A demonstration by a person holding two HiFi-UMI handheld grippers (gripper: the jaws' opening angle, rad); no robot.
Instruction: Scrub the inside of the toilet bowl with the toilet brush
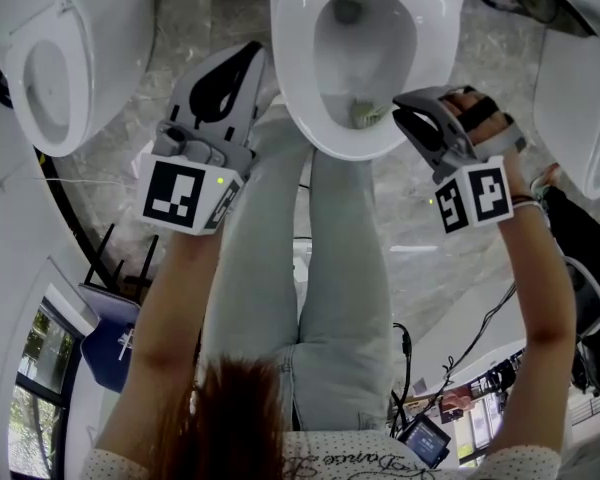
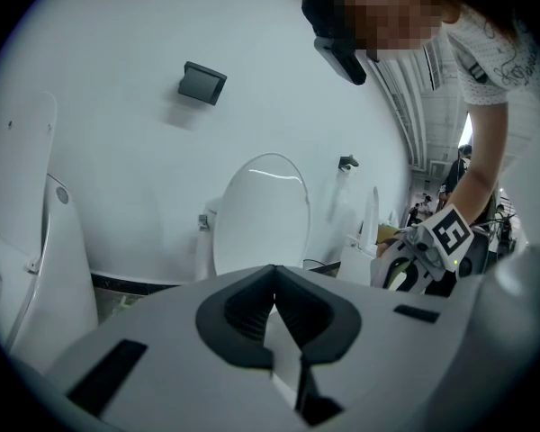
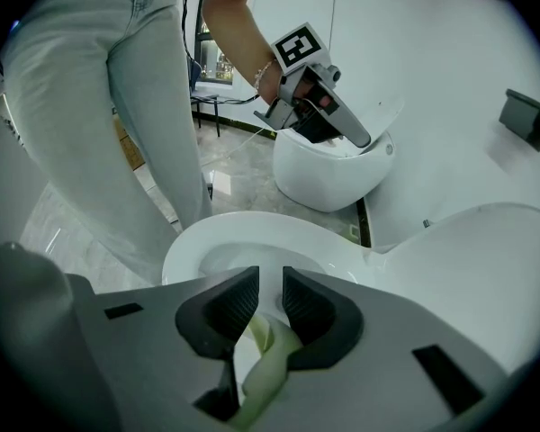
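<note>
White ceramic crowds the scene: the toilet bowl [image 1: 302,78] at the centre has a second toilet [image 1: 50,58] to its left and a third [image 1: 580,98] to its right, all glossy and rounded, standing on a grey veined stone floor [image 1: 420,258]. The person's legs [image 1: 280,268], in pale jeans, stand right against the front of the bowl's rim and fill the space between the two arms. The right tongs [image 1: 405,108] lean over the right edge of the rim, clenched on the toilet brush [image 3: 265,349]. Its pale green handle looks smooth and twisted where it passes between the ribbed black pads. Its greenish head [image 1: 363,114] lies low inside the bowl, against the near wall and below the dark drain opening. The left tongs [image 1: 242,63] hover beside the bowl's left rim. In the left gripper view their dark pads meet with nothing between them, and they face a raised oval lid [image 2: 261,210] set against a plain white wall [image 2: 117,151]. Each gripper has a cube with black-and-white square markers [image 1: 190,193] near the wrist.
</note>
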